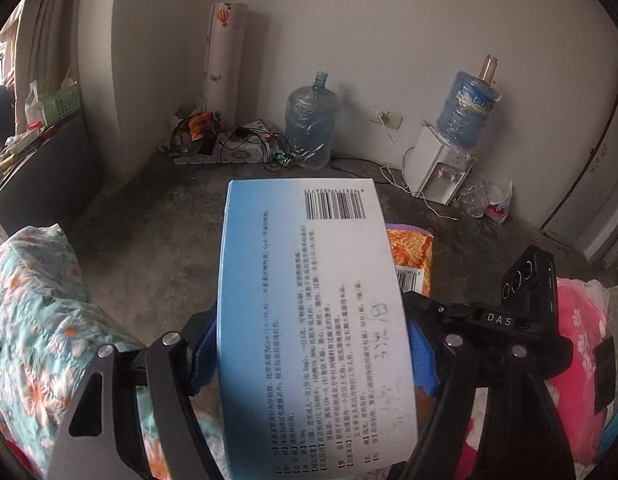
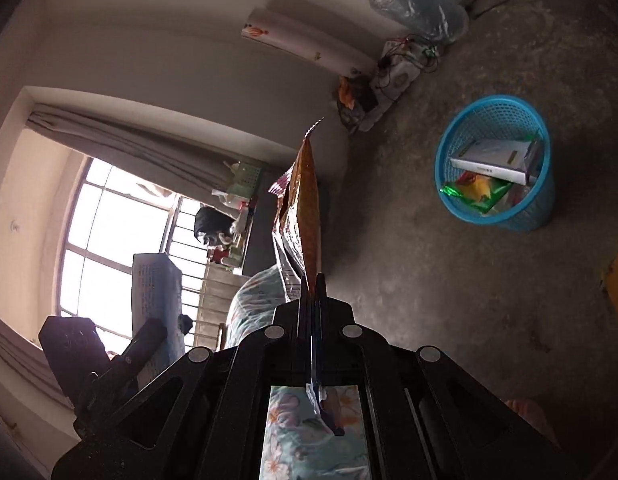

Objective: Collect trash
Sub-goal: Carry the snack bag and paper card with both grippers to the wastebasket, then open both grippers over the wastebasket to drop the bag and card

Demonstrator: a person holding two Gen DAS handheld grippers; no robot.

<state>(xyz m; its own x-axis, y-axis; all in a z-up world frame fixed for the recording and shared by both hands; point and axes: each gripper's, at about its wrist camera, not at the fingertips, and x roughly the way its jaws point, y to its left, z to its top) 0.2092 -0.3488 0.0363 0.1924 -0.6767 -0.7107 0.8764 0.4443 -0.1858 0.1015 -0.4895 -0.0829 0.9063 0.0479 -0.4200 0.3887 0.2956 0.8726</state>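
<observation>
Left wrist view: the left gripper [image 1: 313, 360] clamped one flat blue-and-white cardboard box [image 1: 309, 312] at frame centre, jaws wide. Two plastic-wrapped water jugs [image 1: 311, 124] stood behind.

Right wrist view: the right gripper [image 2: 311, 280] pinched one crinkled orange foil wrapper [image 2: 305, 200], jaws fully together. One round blue mesh basket [image 2: 541, 200], right, contained one white box [image 2: 493, 158] and one green packet [image 2: 475, 192].

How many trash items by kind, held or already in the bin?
Cardboard boxes: 2, medicine box held by left gripper, white box in blue basket
Snack wrappers: 2, orange wrapper in right gripper, green wrapper in basket
Total: 4
</observation>
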